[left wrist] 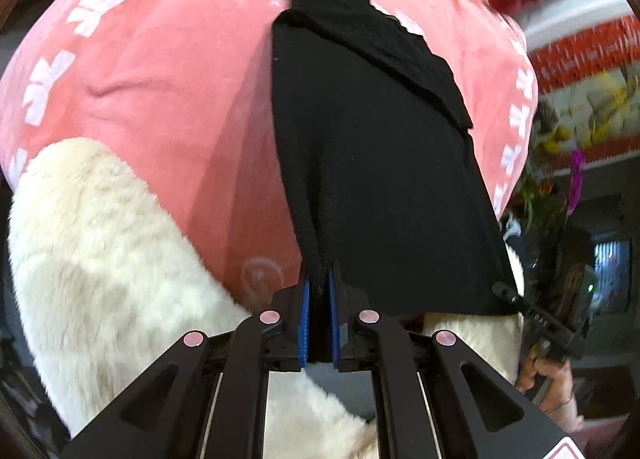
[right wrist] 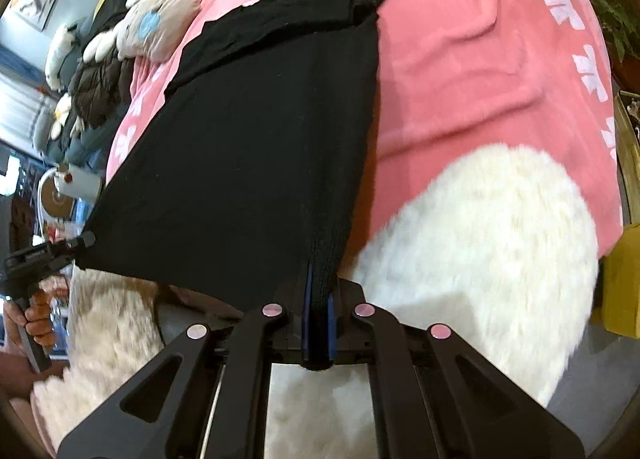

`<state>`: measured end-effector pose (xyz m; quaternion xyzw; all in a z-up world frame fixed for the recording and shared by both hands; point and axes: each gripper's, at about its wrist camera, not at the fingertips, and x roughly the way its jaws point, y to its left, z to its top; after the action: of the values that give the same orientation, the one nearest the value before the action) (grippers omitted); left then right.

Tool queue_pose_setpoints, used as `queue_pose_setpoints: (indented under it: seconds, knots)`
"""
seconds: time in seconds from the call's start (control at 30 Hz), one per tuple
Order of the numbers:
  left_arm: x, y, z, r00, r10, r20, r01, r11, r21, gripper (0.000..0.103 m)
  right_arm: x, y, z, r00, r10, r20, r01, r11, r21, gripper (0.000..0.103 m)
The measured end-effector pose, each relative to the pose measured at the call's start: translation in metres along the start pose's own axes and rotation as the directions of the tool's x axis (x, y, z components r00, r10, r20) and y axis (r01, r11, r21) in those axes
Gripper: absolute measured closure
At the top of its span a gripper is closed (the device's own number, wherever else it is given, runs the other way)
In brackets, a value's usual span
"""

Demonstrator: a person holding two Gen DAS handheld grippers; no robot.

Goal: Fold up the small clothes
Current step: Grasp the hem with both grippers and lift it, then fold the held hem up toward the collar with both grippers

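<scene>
In the left wrist view, the left gripper (left wrist: 319,311) is clamped on a near corner of the black garment (left wrist: 372,163), which stretches over the pink blanket (left wrist: 160,79). In the right wrist view, the right gripper (right wrist: 319,319) pinches the other near corner (the far edge is already doubled). The fold seems in progress; next, both corners probably must travel together across the pink blanket.

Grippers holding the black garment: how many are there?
2. The left gripper is shut on one near corner of the black garment; the right gripper on the other.
</scene>
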<state>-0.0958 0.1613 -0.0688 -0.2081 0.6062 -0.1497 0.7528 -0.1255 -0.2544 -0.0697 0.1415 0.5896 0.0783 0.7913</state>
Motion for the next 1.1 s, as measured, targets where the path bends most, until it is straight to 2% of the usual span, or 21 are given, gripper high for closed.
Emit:
queue_pose_setpoints:
  seconds: [0.13, 0.27, 0.37, 0.5, 0.53, 0.6, 0.63, 0.67, 0.7, 0.73, 0.77, 0.8, 0.83, 0.87, 0.93, 1.03, 1.1]
  knots:
    - [-0.016, -0.01, -0.008, 1.0, -0.011, 0.021, 0.011, 1.0, 0.013, 0.098, -0.02, 0.01, -0.002, 0.999, 0.026, 0.043, -0.026, 1.0, -0.006, 0.099]
    - [-0.034, -0.025, 0.019, 0.995, -0.028, 0.094, 0.025, 0.999, 0.031, 0.098, -0.054, 0.018, 0.036, 0.983, 0.044, 0.179, -0.041, 0.999, -0.016, 0.099]
    - [-0.052, -0.042, 0.057, 0.985, -0.055, 0.163, 0.045, 0.997, 0.061, 0.098, -0.083, 0.022, 0.086, 0.948, 0.069, 0.311, -0.062, 0.998, -0.032, 0.099]
    - [-0.065, -0.065, 0.131, 0.963, -0.101, 0.248, 0.076, 0.991, 0.11, 0.098, -0.09, 0.023, 0.164, 0.906, 0.091, 0.413, -0.075, 0.996, -0.054, 0.098]
    - [-0.066, -0.074, 0.154, 0.957, -0.104, 0.272, 0.07, 0.989, 0.134, 0.097, -0.084, 0.023, 0.191, 0.902, 0.08, 0.424, -0.057, 0.996, -0.066, 0.098]
    - [-0.06, -0.093, 0.195, 0.942, -0.037, 0.332, -0.021, 0.985, 0.169, 0.096, -0.065, 0.023, 0.235, 0.895, 0.05, 0.443, -0.023, 0.998, -0.065, 0.097]
    - [-0.051, -0.104, 0.22, 0.933, 0.011, 0.361, -0.085, 0.978, 0.19, 0.091, -0.053, 0.022, 0.253, 0.9, 0.041, 0.434, -0.012, 0.998, -0.069, 0.094]
    - [-0.044, -0.109, 0.235, 0.922, 0.048, 0.384, -0.129, 0.974, 0.188, 0.079, -0.033, 0.019, 0.279, 0.905, -0.008, 0.425, 0.041, 0.997, -0.068, 0.094]
    - [-0.031, -0.111, 0.261, 0.902, 0.105, 0.418, -0.189, 0.968, 0.166, 0.064, -0.016, 0.015, 0.296, 0.897, -0.084, 0.434, 0.113, 0.993, -0.042, 0.089]
    - [-0.019, -0.112, 0.278, 0.88, 0.168, 0.444, -0.245, 0.962, 0.121, 0.026, 0.001, 0.012, 0.31, 0.895, -0.148, 0.421, 0.167, 0.986, -0.008, 0.072]
    - [-0.006, -0.108, 0.291, 0.852, 0.234, 0.468, -0.299, 0.952, 0.068, 0.02, 0.019, 0.007, 0.323, 0.905, -0.197, 0.377, 0.198, 0.98, 0.036, 0.067]
    - [0.01, -0.102, 0.305, 0.837, 0.298, 0.458, -0.351, 0.936, 0.034, 0.022, 0.027, 0.004, 0.325, 0.914, -0.19, 0.358, 0.175, 0.982, 0.075, 0.067]
    - [0.023, -0.097, 0.314, 0.837, 0.349, 0.422, -0.389, 0.921, 0.009, 0.026, 0.028, 0.003, 0.321, 0.916, -0.155, 0.371, 0.13, 0.987, 0.092, 0.067]
    - [0.03, -0.092, 0.318, 0.843, 0.369, 0.391, -0.397, 0.918, -0.009, 0.026, 0.026, 0.002, 0.312, 0.914, -0.102, 0.392, 0.069, 0.993, 0.097, 0.058]
    - [0.034, -0.073, 0.308, 0.872, 0.323, 0.368, -0.328, 0.943, -0.05, 0.024, 0.032, 0.001, 0.287, 0.917, -0.102, 0.386, 0.078, 0.994, 0.079, 0.045]
    - [0.043, -0.052, 0.285, 0.897, 0.298, 0.327, -0.295, 0.954, -0.061, 0.024, 0.051, -0.01, 0.252, 0.94, -0.089, 0.33, 0.077, 0.996, 0.048, 0.045]
    - [0.057, -0.041, 0.269, 0.892, 0.339, 0.3, -0.336, 0.94, -0.063, 0.024, 0.06, -0.018, 0.236, 0.953, -0.102, 0.287, 0.087, 0.994, 0.065, 0.045]
